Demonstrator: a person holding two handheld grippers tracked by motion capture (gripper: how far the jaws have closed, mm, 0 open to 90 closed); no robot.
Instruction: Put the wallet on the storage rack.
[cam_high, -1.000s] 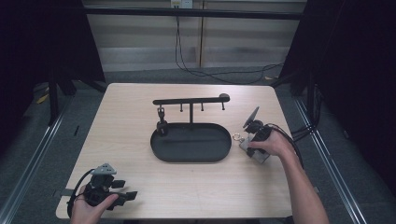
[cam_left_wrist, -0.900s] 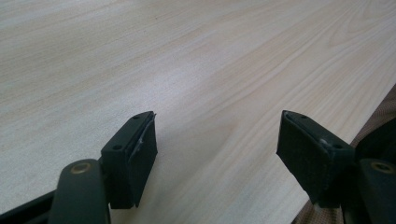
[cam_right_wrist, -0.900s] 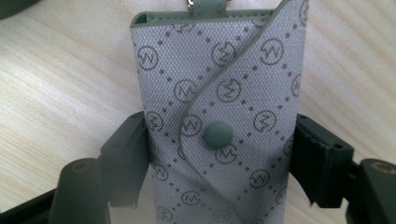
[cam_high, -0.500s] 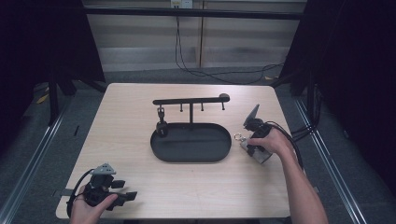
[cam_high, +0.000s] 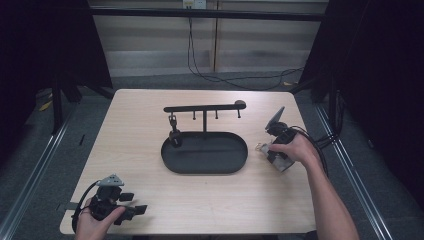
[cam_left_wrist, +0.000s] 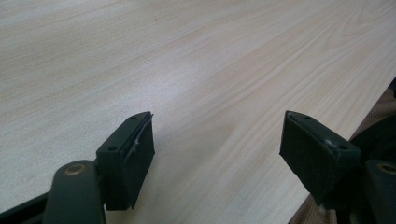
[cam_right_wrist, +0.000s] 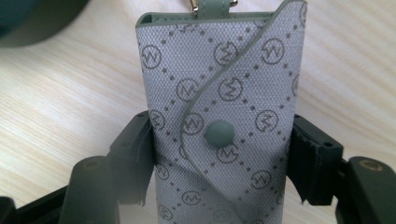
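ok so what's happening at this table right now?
A person works with a gripper in each hand. The right gripper has just closed on a grey patterned key pouch, which lies on the table to the right of the black oval tray with its hook stand. The left gripper rests open near the table's front left corner, with nothing between its jaws.

one pouch (cam_right_wrist: 219, 116), one stand (cam_high: 204, 107), one tray (cam_high: 205, 170)
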